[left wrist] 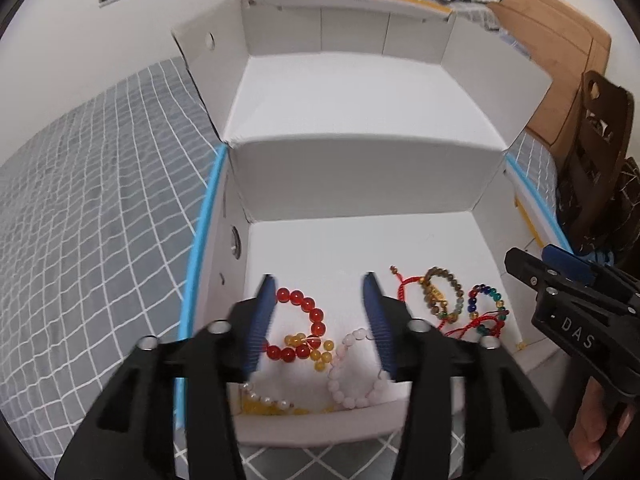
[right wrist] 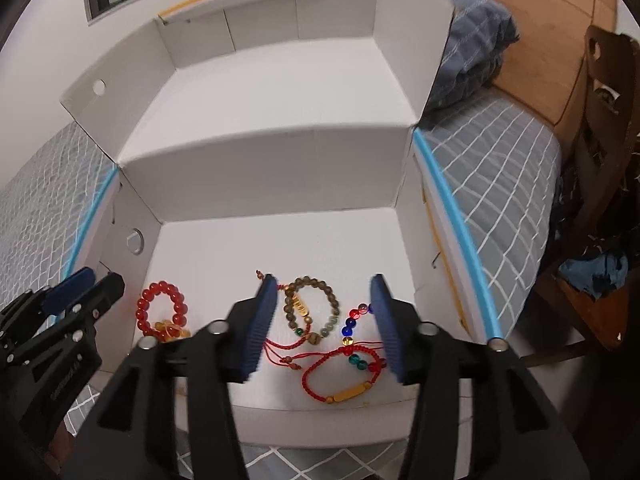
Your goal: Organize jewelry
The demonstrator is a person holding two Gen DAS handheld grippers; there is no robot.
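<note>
My left gripper (left wrist: 320, 312) hangs with ribbed blue pads spread, pinching nothing, over glossy red beads (left wrist: 302, 326) and a pale pink bracelet (left wrist: 352, 372); my right gripper (right wrist: 324, 316) is likewise spread and empty. In the smooth white cardboard box (right wrist: 280, 176), a round olive-bead bracelet (right wrist: 314, 306) lies at twelve o'clock from a braided red cord bracelet (right wrist: 340, 376).

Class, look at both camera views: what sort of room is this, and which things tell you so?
Most likely a bedroom. A white cardboard box of bracelets sits on a bed with a checked grey sheet, a rumpled blanket and a wooden headboard.
</note>
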